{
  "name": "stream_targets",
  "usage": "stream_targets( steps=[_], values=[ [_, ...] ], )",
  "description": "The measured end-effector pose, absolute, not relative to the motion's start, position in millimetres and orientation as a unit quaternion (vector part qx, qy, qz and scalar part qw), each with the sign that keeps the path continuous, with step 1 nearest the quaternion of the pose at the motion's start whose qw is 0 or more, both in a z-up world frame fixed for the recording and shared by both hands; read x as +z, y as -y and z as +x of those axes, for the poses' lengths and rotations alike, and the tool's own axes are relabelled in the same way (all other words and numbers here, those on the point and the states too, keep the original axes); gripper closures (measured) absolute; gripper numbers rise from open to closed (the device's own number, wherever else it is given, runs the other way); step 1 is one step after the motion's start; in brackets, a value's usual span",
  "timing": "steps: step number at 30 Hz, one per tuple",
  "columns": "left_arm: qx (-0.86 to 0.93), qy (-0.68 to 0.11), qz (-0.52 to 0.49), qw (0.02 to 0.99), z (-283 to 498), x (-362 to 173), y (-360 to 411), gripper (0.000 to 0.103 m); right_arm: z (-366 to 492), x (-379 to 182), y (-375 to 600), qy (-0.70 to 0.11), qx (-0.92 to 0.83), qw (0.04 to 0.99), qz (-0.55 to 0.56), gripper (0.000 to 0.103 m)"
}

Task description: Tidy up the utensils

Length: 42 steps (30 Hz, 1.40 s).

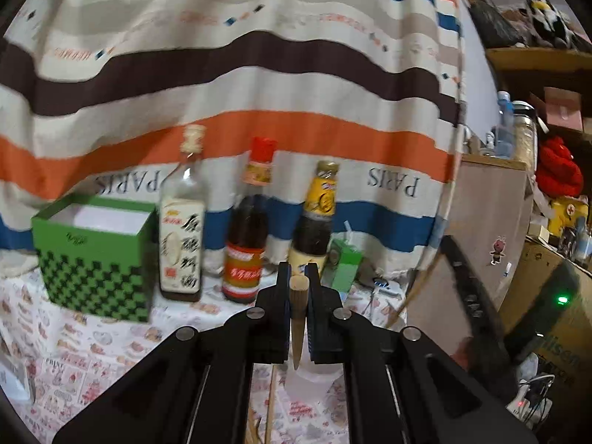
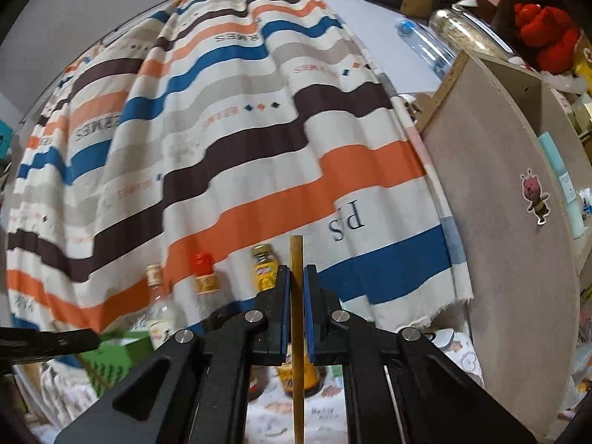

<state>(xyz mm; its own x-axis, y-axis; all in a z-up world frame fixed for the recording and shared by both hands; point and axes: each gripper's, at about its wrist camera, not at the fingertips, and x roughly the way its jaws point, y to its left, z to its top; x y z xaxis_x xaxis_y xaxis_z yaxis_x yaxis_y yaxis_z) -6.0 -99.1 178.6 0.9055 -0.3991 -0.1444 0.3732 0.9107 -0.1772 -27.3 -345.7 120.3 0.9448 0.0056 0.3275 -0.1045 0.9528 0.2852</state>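
Your left hand-held gripper [image 1: 298,288] was clamped on a chopstick [image 1: 297,310] at the frame's lower centre, and your right hand-held gripper [image 2: 296,288] pinched a second stick [image 2: 296,296] likewise. Both seemed light, stiff, slippery and best held mid-shaft. Three bottles [image 1: 244,244] crowded the green box [image 1: 92,255] at left on the bench [image 1: 92,351].

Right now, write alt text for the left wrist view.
The left gripper is shut on a wooden utensil handle. Ahead, on a printed tablecloth, stand a green checkered box and three bottles before a striped curtain.
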Motion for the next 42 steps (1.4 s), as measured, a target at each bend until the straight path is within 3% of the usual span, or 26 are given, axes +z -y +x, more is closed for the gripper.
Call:
stream_targets(
  steps=[4,18,33,42],
  values=[
    [-0.204,-0.072,-0.077,0.973,6.9,179.8,114.7,0.097,-5.4,116.3,354.1,0.154,0.022,0.972,0.177,0.095],
    [-0.181,-0.169,-0.107,0.963,83.9,129.8,145.5,0.097,46.6,83.8,398.8,0.103,-0.033,0.959,0.262,0.095],
    [-0.199,-0.185,-0.126,0.954,107.3,88.2,148.4,0.097,115.0,78.3,379.5,-0.115,0.055,0.968,0.216,0.095],
    [-0.194,-0.187,-0.146,0.952,115.3,86.0,132.0,0.097,128.1,68.3,376.3,-0.156,0.041,0.964,0.210,0.095]
  ],
)
